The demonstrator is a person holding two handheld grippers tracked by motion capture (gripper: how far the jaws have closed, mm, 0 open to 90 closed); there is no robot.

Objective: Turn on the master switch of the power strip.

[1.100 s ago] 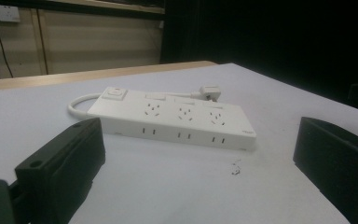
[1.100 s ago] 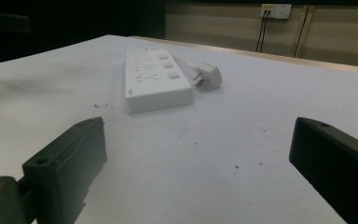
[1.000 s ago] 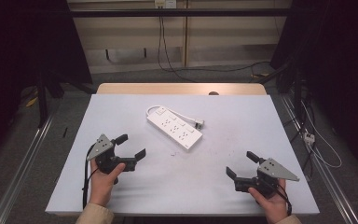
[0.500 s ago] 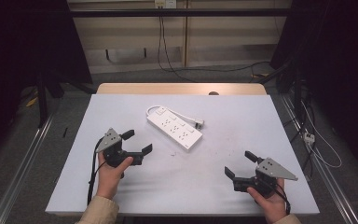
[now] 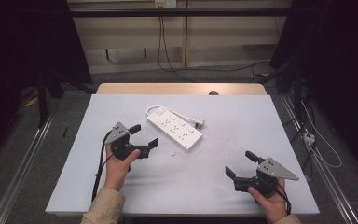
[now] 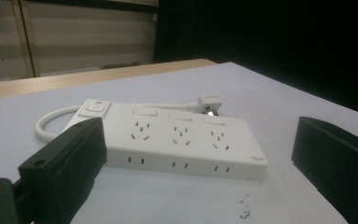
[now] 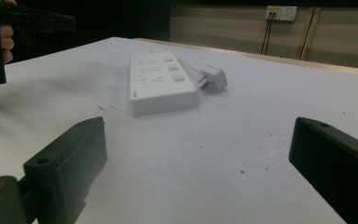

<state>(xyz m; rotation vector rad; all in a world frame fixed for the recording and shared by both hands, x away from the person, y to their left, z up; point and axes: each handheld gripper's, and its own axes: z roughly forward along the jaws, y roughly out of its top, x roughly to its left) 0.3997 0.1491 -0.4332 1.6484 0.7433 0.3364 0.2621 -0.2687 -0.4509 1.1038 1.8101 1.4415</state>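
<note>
A white power strip [image 5: 174, 128] lies near the middle of the white table [image 5: 261, 121], its short cord looping round to a plug [image 5: 198, 123] beside it. My left gripper [image 5: 144, 134] is open, held just left of the strip and facing it. In the left gripper view the strip [image 6: 177, 140] lies close ahead between the two spread jaws, with its switch [image 6: 94, 108] at the left end. My right gripper [image 5: 240, 164] is open near the table's front right, well apart from the strip [image 7: 161, 84]. The left gripper [image 7: 9, 23] appears at the far left in the right gripper view.
The table's wooden far edge [image 5: 182, 88] shows beyond the white top. Cables [image 5: 307, 135] trail on the floor to the right of the table. A wall socket [image 7: 281, 12] sits on the panel behind. Small dark specks [image 6: 244, 210] dot the surface near the strip.
My left gripper has moved right and forward, closing in on the power strip. The right gripper has barely moved. The strip lies where it was.
</note>
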